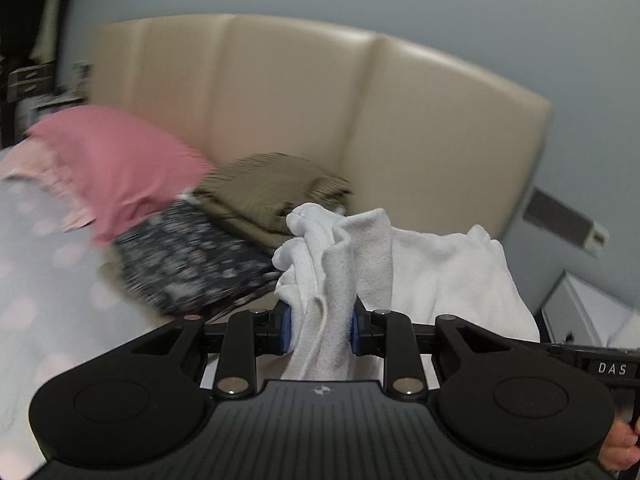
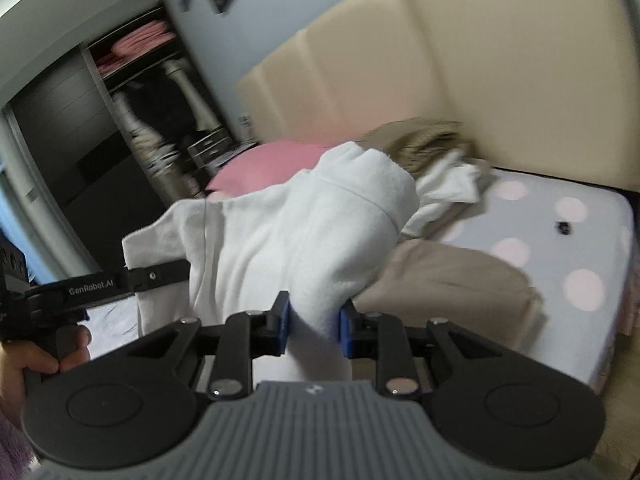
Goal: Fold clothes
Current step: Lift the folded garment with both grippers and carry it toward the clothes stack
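Both jaws are clamped on the white garment (image 2: pixel 296 224), my left gripper (image 1: pixel 321 326) and right gripper (image 2: pixel 313 326) carrying it bunched above the bed (image 2: pixel 576 240); I judge a thick fold could slip free mid-swing.

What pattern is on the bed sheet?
Pale sheet with large soft pink dots, clearest in the right wrist view.

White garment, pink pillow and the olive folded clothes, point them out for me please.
white garment (image 1: pixel 440 264): left wrist view, spread body of the fabric.
pink pillow (image 1: pixel 116 160): left wrist view, middle of its face.
olive folded clothes (image 1: pixel 268 196): left wrist view, top of the stack.
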Tool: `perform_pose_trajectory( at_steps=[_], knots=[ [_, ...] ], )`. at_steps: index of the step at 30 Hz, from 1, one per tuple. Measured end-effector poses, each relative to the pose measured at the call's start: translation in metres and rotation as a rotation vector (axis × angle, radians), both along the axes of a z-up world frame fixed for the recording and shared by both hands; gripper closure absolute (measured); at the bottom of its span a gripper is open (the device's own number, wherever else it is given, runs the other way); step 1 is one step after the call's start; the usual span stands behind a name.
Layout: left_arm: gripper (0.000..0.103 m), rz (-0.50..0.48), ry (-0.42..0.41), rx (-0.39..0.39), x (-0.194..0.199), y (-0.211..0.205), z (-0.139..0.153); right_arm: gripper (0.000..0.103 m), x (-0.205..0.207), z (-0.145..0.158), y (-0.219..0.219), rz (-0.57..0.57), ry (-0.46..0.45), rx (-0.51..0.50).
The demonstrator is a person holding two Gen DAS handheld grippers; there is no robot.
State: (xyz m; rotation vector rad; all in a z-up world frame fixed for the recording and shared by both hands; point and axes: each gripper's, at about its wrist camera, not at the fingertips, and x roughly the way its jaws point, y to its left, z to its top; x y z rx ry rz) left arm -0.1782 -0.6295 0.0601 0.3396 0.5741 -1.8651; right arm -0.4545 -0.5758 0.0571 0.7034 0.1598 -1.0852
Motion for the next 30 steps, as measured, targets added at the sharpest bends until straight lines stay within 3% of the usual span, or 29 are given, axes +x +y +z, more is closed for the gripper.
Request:
perform_pose_trajectory(
  at_steps=[6, 13, 17, 20, 23, 26, 28, 30],
  knots=[
    [0.079, -0.115, -0.070, 0.028, -0.045, -0.064, -0.026, 0.077, -0.031, -0.023, -0.040, -0.099, -0.013, 0.060],
    [0.079, -0.173, -0.104, 0.091, -0.072, -0.128, -0.061, 0.077, -0.045, -0.050, -0.089, -0.181, 0.069, 0.106],
    [0.078, -0.157, -0.111, 0.149, -0.081, -0.155, -0.088, 0.077, -0.043, -0.076, -0.107, -0.205, 0.153, 0.125],
    [0.076, -0.120, -0.119, 0.187, -0.084, -0.167, -0.110, 0.077, -0.045, -0.096, -0.121, -0.222, 0.164, 0.177],
    [0.063, -0.056, -0.120, 0.212, -0.082, -0.171, -0.114, 0.075, -0.051, -0.108, -0.132, -0.230, 0.153, 0.215],
    [0.062, 0.003, -0.109, 0.209, -0.073, -0.169, -0.109, 0.070, -0.056, -0.115, -0.137, -0.230, 0.135, 0.248],
    [0.060, 0.018, -0.092, 0.204, -0.064, -0.164, -0.103, 0.061, -0.067, -0.115, -0.136, -0.244, 0.068, 0.273],
    [0.059, 0.036, -0.118, 0.195, -0.059, -0.154, -0.099, 0.059, -0.087, -0.116, -0.134, -0.281, -0.065, 0.306]
  ],
)
